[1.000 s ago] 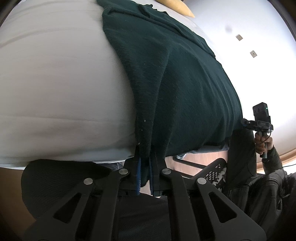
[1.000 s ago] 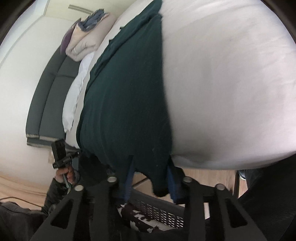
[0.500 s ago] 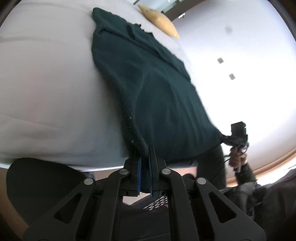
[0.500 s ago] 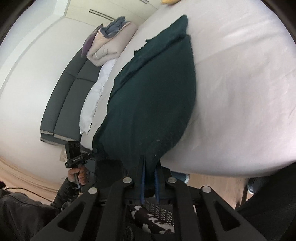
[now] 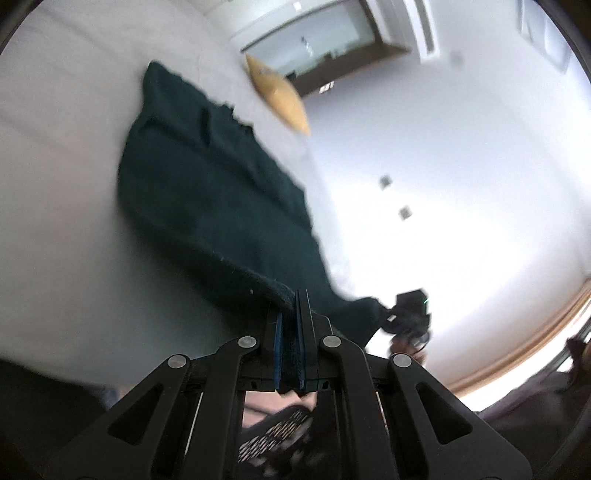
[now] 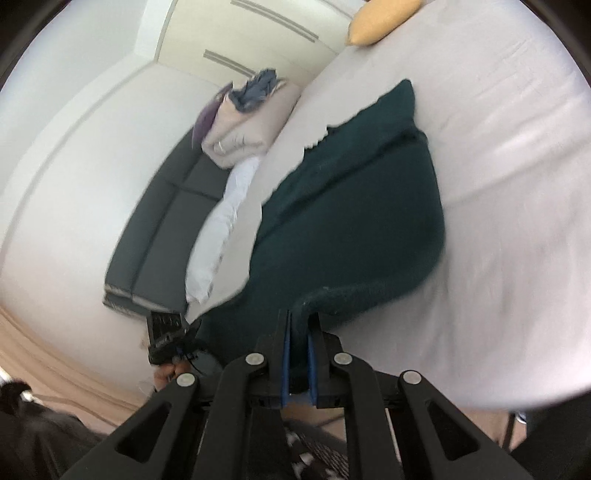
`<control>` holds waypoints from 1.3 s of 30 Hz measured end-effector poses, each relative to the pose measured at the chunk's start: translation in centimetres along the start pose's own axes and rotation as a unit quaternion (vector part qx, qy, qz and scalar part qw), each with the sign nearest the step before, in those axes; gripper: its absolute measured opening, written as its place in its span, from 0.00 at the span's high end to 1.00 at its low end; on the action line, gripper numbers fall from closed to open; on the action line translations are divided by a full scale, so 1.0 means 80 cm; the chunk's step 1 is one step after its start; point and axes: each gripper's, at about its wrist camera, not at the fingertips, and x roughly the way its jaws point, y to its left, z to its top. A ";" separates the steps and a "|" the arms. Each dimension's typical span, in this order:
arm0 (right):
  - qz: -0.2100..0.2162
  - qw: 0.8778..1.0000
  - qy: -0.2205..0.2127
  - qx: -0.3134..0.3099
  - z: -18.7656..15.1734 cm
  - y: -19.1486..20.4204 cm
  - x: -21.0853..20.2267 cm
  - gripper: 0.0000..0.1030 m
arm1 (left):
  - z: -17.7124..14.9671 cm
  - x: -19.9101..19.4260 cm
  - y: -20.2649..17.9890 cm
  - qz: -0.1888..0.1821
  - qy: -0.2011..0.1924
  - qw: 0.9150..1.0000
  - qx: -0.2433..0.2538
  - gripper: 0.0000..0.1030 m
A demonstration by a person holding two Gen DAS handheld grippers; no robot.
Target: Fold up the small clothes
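Blue pads: the left gripper (image 5: 290,347) has its fingers (image 5: 277,343) pressed on one near corner of the dark green cloth (image 5: 207,199), so the corner will not slip.
Other hand: the right gripper (image 6: 298,363) pinches the other near corner of the cloth (image 6: 354,218) the same way.
Why two grips: I think both corners go up together so the near edge can fold over flat.
Cloth: its near end is lifted off, its far end lies on the white bed (image 6: 498,206).
Far away: a yellow pillow (image 6: 380,20) sits at the bed's far edge.
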 end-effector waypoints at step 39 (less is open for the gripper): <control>-0.094 0.988 -0.074 0.099 0.360 -0.098 0.181 0.91 | 0.391 0.154 0.155 0.054 -0.120 0.986 -0.100 0.95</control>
